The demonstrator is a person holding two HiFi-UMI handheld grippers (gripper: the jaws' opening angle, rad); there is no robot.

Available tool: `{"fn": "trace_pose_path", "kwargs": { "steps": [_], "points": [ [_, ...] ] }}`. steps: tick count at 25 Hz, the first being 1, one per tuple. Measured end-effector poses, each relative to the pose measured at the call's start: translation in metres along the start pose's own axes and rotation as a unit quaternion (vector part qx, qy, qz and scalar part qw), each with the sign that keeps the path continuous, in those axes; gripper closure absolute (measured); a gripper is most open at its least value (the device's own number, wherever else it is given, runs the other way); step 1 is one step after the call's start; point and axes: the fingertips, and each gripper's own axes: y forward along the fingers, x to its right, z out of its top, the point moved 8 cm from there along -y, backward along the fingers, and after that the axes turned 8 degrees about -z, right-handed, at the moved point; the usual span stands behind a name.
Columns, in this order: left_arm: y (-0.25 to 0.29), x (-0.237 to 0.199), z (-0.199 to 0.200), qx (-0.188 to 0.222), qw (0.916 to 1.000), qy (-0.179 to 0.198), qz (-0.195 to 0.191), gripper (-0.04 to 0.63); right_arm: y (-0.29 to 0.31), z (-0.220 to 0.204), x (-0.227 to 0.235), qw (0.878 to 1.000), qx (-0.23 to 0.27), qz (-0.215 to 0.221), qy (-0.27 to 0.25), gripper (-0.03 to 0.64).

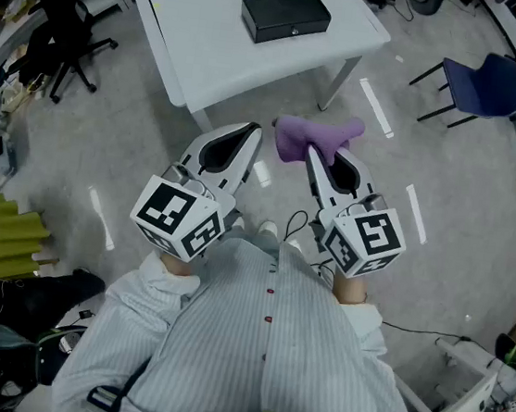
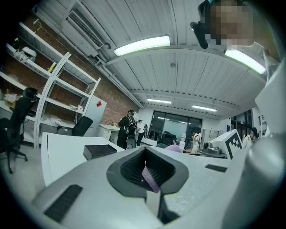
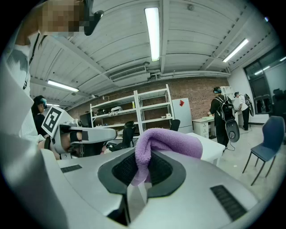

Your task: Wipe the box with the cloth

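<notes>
One purple cloth in right tool

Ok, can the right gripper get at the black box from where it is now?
Probably not yet. The right gripper, shut on the purple cloth, hangs over the floor short of the table, and the black box lies well in on it. Nothing blocks the way, so stepping forward should do.

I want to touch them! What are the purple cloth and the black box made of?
The purple cloth looks like soft fleece or terry: fuzzy nap, folds limply. The black box seems hard plastic or metal, matte, with sharp straight edges.
</notes>
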Motion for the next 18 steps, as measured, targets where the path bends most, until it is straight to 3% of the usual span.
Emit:
{"fn": "trace_pose_path", "kwargs": {
  "steps": [18],
  "points": [
    [0.029, 0.006, 0.002, 0.013, 0.9993, 0.014, 0.033, 0.586, 0.004, 0.007, 0.036, 0.999, 0.015, 0.032, 0.001, 0.571]
  ]
}}
